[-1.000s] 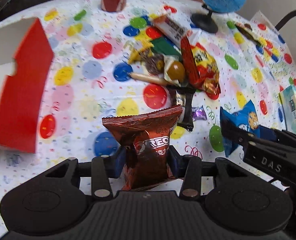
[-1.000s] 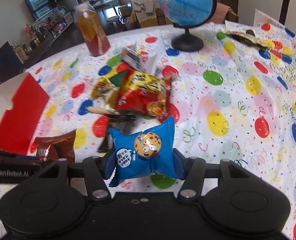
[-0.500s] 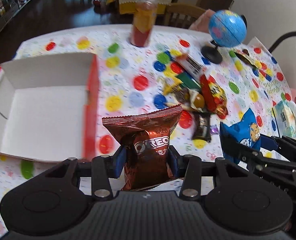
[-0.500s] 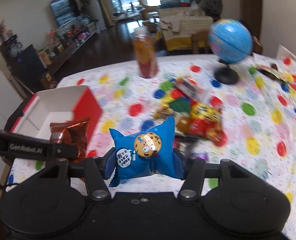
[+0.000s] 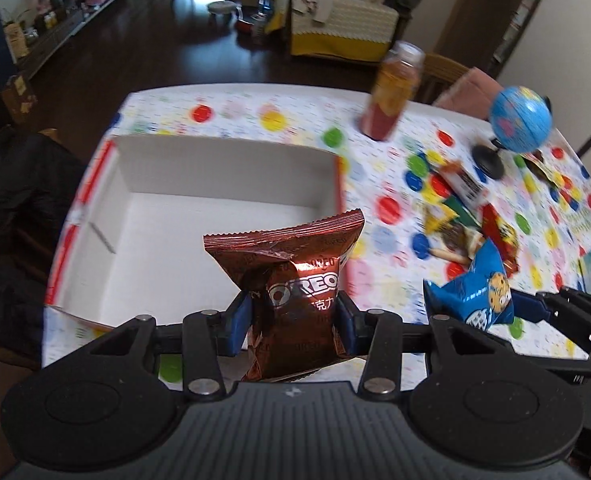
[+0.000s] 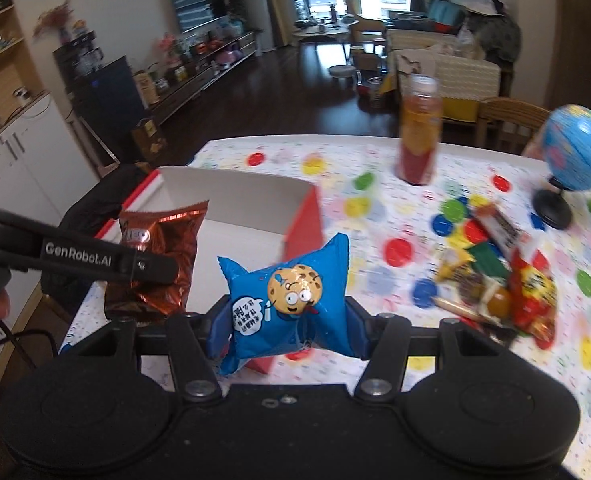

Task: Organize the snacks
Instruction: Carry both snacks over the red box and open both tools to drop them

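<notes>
Now that both hands have swung from the snack pile (image 5: 467, 216) toward the open box (image 5: 215, 216), left gripper (image 5: 293, 318) clamps the Oreo pack (image 5: 295, 280) and right gripper (image 6: 287, 326) clamps the blue cookie pack (image 6: 287, 296), both ready to drop in

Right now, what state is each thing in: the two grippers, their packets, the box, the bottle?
Left gripper: shut on Oreo packet, sealed.
Right gripper: shut on blue cookie packet, sealed.
Box: open, nothing visible inside.
Bottle: upright, capped.

**Colours on the snack table**

We see a metallic brown Oreo packet (image 5: 295, 292) with white lettering, a blue cookie packet (image 6: 285, 304) with a cartoon biscuit, a white box (image 5: 223, 172) with red outer walls, and a white tablecloth (image 5: 379, 168) with multicoloured dots.
</notes>
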`<state>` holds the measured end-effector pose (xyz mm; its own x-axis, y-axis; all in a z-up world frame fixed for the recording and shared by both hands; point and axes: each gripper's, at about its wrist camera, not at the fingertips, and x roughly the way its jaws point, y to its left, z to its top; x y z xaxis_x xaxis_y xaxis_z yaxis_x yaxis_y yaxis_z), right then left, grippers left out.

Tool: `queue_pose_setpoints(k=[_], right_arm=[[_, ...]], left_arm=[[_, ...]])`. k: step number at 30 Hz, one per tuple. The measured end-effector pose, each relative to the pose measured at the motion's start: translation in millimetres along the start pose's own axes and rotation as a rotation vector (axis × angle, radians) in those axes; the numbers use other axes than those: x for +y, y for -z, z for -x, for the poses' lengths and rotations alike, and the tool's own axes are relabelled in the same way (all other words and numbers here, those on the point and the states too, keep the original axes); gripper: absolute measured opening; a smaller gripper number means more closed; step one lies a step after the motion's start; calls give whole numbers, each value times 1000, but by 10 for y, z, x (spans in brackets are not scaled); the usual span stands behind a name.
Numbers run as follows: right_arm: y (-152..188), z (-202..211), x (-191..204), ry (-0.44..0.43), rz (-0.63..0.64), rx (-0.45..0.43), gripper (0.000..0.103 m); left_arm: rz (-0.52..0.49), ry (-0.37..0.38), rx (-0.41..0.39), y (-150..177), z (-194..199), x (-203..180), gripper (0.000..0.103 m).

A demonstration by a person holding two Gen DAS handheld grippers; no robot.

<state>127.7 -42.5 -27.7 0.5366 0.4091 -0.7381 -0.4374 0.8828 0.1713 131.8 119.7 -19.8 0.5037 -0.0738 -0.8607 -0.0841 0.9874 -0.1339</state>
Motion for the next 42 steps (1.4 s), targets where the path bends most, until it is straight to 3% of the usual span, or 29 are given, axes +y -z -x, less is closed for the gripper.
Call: queue_pose_setpoints(k=[8,18,29,36,42], right_arm=[[-158,-353,490,-27,50,25,56],[-251,-965,748,-26,33,99,56],[-209,-1486,856,4,36,189,56],[-151,-1614,892,20,56,227,57],[-144,-1652,917,26,70,235,60]], left_arm=[[36,-70,-15,-129,-38,561,44],[39,-137,28,-287,-371,1036,44],[-2,-160,124,-404,-872,1123,44],[-12,-177,198,-364,-1151,1112,45],[-6,-181,211,-353,-1216,1109,44]])
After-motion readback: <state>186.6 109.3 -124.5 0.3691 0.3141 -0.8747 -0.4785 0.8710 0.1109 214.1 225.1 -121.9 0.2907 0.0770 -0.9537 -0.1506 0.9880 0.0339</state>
